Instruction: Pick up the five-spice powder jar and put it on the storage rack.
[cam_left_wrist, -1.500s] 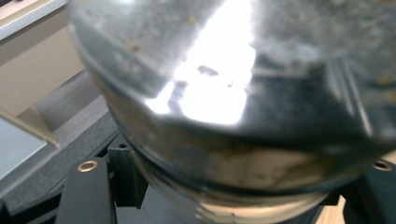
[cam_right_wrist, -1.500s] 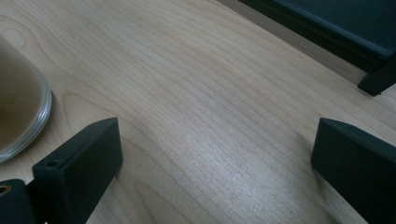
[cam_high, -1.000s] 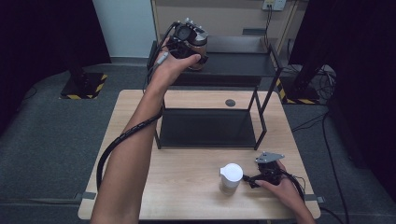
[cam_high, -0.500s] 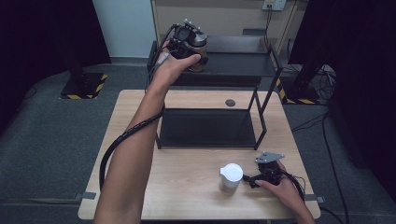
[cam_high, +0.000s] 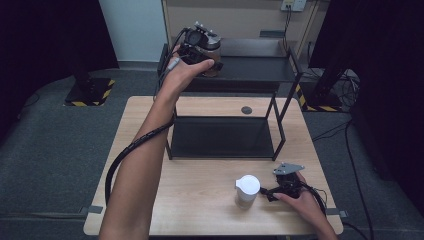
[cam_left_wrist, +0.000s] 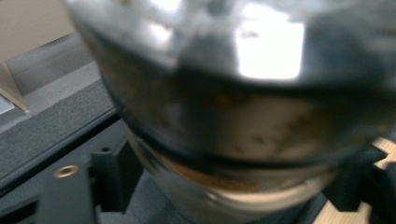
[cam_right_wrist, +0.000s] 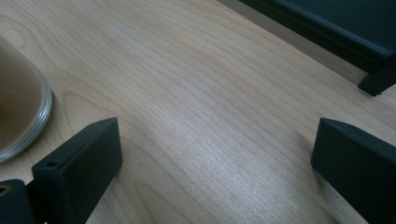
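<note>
A glass jar with brown contents and a dark lid stands at the left end of the black rack's top shelf. My left gripper reaches it from the near side. In the left gripper view the jar is close and blurred, with one black jaw on each side of it. These jaws have just been opening, and the jar is still between them, no longer pressed. My right gripper lies on the table, open over bare wood. A white-lidded jar stands just to its left.
The rack's lower shelf sits on the wooden table. A small black disc lies behind the rack. A black cable trails along the left forearm. Dark floor surrounds the table.
</note>
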